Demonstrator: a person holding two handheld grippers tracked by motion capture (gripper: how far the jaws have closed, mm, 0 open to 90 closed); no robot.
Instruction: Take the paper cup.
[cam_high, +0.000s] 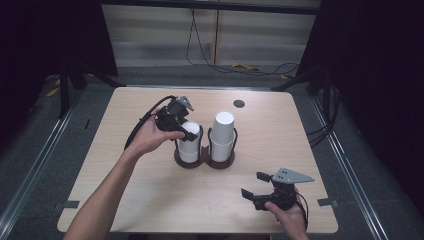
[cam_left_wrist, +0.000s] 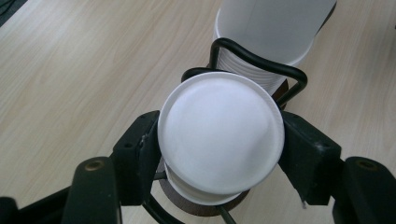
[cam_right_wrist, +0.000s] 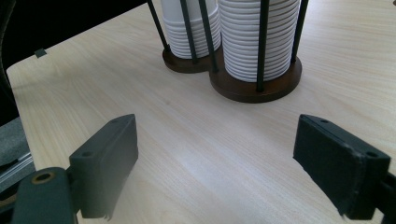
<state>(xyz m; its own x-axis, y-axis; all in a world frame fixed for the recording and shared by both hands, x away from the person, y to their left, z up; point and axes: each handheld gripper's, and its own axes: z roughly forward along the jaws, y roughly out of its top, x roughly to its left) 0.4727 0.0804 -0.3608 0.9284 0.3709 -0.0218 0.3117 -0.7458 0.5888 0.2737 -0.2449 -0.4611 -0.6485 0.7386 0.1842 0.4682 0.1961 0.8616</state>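
A dark wooden cup holder (cam_high: 205, 162) with black wire loops stands mid-table and carries two stacks of upturned white paper cups. My left gripper (cam_high: 186, 131) reaches in from the left, shut on the top cup (cam_high: 190, 128) of the left stack (cam_high: 188, 149). In the left gripper view its pads (cam_left_wrist: 147, 154) press both sides of that cup (cam_left_wrist: 219, 135), seen bottom-up. The taller right stack (cam_high: 222, 131) stands free beside it. My right gripper (cam_high: 252, 184) rests near the table's front right, open, with bare wood between its jaws (cam_right_wrist: 217, 158), looking at the holder (cam_right_wrist: 252, 88).
The light wooden table (cam_high: 125, 190) has a small dark round cap (cam_high: 239, 103) at its back right. Cables (cam_high: 250, 67) lie on the floor behind the table. Dark curtains flank both sides.
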